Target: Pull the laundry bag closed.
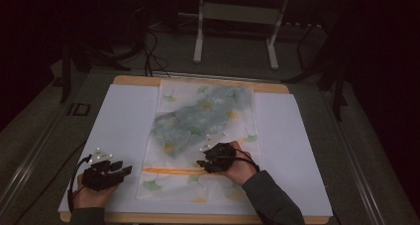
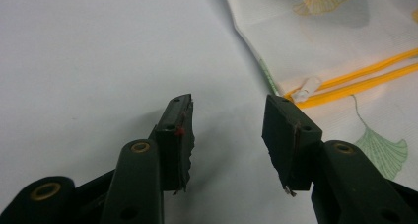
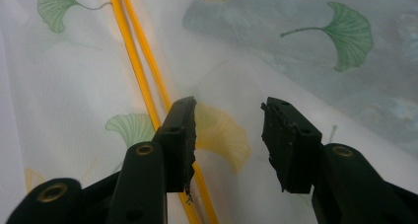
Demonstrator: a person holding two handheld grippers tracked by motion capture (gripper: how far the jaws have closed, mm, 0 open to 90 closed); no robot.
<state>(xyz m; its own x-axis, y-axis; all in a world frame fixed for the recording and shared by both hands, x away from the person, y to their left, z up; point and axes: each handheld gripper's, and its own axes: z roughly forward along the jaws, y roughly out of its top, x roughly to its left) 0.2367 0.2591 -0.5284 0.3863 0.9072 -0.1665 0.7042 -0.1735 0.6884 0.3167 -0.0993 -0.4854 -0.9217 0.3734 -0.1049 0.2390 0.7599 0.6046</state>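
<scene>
Dim lab: table (image 1: 277,88) among cables (image 1: 151,51), stands (image 1: 235,24).

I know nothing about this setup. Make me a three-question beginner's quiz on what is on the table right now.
1. True or false: the right gripper is over the leaf-print mesh bag.
2. What colour is the zipper: A blue, B orange, C black?
3. Which gripper rests on the white sheet beside the bag?

Key: 1 true. 2 B. 3 the left gripper, its jaws apart with nothing between them.

White mesh bag (image 1: 198,136): green, yellow ginkgo-leaf print; orange zipper (image 1: 171,171); grey-blue cloth (image 1: 198,118) inside.
</scene>
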